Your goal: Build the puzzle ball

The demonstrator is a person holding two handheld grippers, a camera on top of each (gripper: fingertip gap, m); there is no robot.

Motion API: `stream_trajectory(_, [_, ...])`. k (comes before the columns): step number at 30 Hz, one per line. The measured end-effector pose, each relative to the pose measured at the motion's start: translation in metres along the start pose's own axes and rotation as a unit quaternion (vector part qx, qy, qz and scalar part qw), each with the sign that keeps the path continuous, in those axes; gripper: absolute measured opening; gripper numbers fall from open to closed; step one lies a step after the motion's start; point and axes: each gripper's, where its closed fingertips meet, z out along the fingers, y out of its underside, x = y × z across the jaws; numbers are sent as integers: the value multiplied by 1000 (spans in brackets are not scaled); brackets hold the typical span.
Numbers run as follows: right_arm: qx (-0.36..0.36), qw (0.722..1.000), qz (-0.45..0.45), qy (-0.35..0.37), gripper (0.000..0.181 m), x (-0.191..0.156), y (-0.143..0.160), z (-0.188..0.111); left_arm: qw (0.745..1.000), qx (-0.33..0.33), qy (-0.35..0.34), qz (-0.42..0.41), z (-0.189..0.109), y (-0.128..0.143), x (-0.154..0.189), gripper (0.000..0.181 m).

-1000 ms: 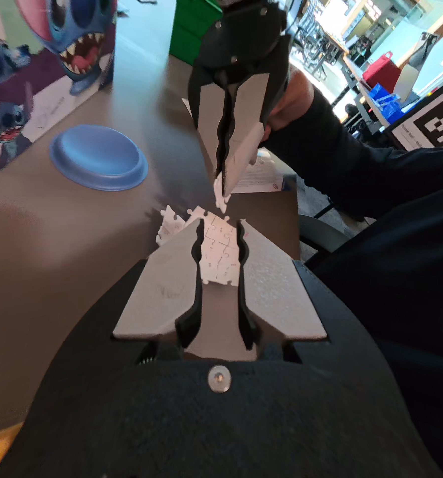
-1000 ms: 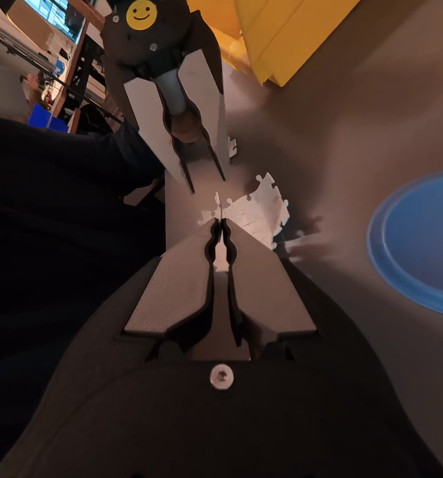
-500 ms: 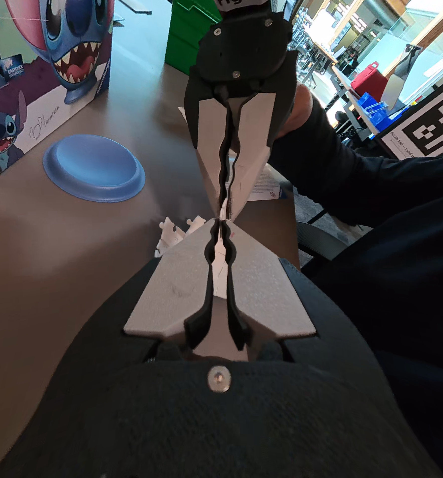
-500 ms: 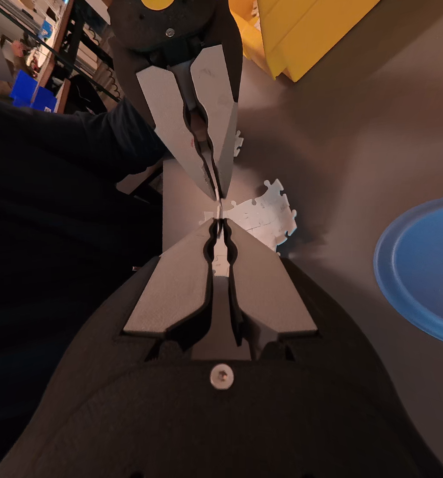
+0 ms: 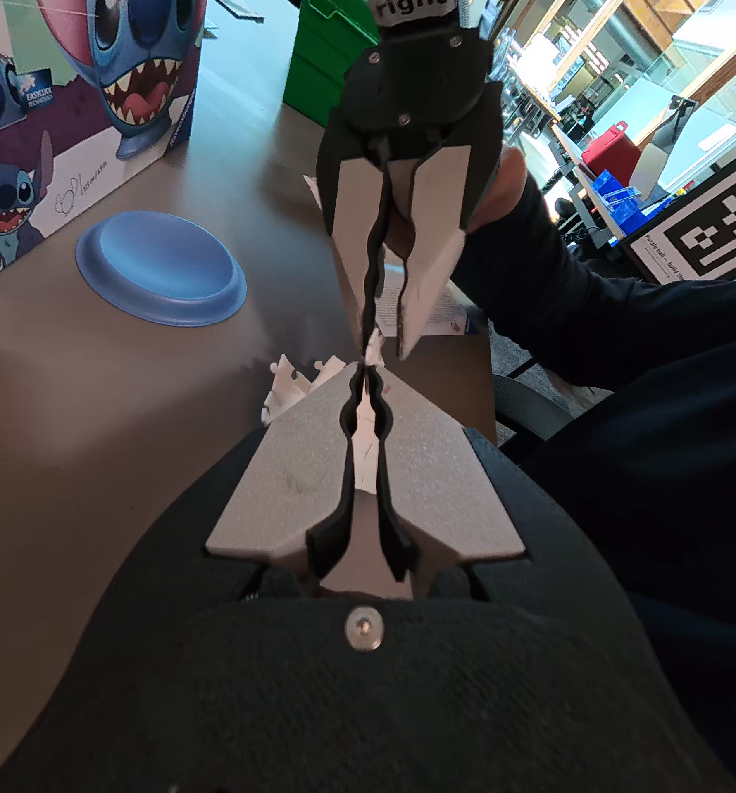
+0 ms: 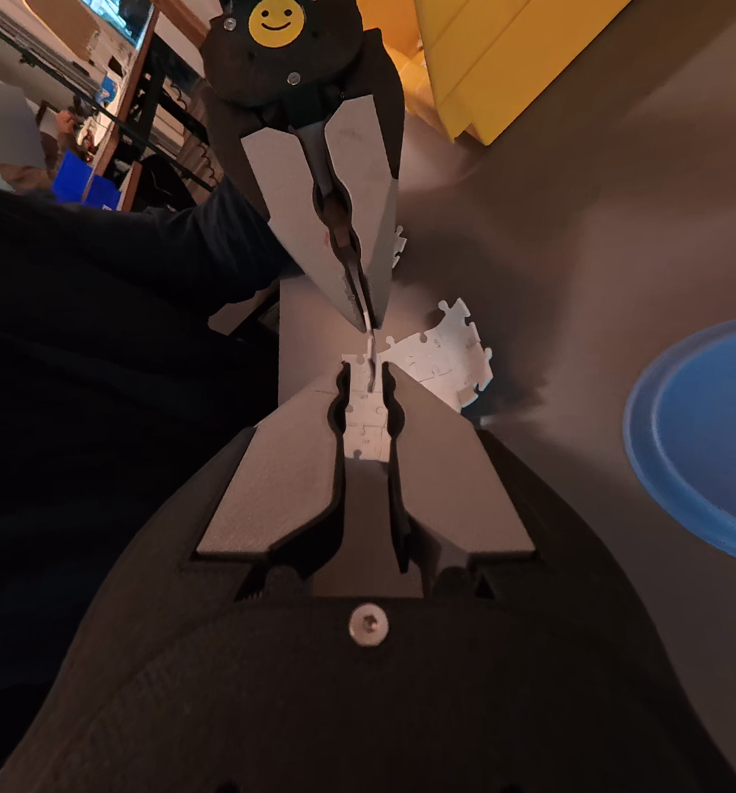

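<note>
Evidently a hand-over of one small puzzle piece (image 6: 371, 362) is under way at mid-frame in both views. The left gripper (image 5: 367, 372) has its jaws pinched together on the piece's far end, while the right gripper (image 6: 364, 365) has its jaws parted with the piece standing edge-on between them, seemingly no longer clamped. Beneath, the joined white puzzle section (image 6: 443, 356) lies flat on the brown table (image 5: 78, 407), just right of centre in the right wrist view, and the blue stand (image 5: 160, 268) sits well apart at upper left of the left wrist view. To do this well, I judge the right gripper should back straight out without brushing the piece, and the left should keep firm pressure so the thin piece does not swivel before it is lowered to the section's edge.
</note>
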Motion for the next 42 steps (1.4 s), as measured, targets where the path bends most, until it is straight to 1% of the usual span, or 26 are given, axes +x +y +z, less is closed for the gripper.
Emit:
stream_trajectory(2, [-8,1000,2,3,0,3,1,6,1000,1,2,-2,0,0,1,0])
stream_trajectory(4, [-10,1000,2,9,0,7,2,8,1000,-4,-5,-3,1,2,-2,0])
stream_trajectory(6, [-12,1000,9,5,0,6,4,7,1000,-10,7,-11,1,4,0,0])
stream_trajectory(7, [-13,1000,16,18,0,11,5,4,1000,-17,-8,-7,0,6,-5,2])
stream_trajectory(9, [-7,998,32,45,0,22,8,-5,997,-28,-66,11,-6,8,-22,22])
stream_trajectory(12, [10,997,64,52,0,31,12,-17,993,-43,-108,8,-17,14,-38,30])
stream_trajectory(14, [9,996,70,57,0,33,16,-19,992,-62,-107,-14,-17,25,-43,38])
stream_trajectory(17, [1,995,69,69,0,37,20,-16,993,-76,-75,-40,-11,35,-37,39])
stream_trajectory(23, [-24,994,70,78,0,42,26,-6,990,-107,-71,-49,10,49,-37,36])
stream_trajectory(26, [-25,994,74,78,0,43,28,-5,990,-108,-78,-45,17,51,-37,24])
stream_trajectory(30, [-30,993,78,82,0,45,30,-4,992,-87,-86,-42,19,44,-39,5])
stream_trajectory(37, [-23,993,82,79,0,45,31,-5,994,-71,-80,-36,19,40,-35,2])
stream_trajectory(42, [-1,994,78,80,0,44,29,-6,994,-68,-81,-21,19,40,-33,2])
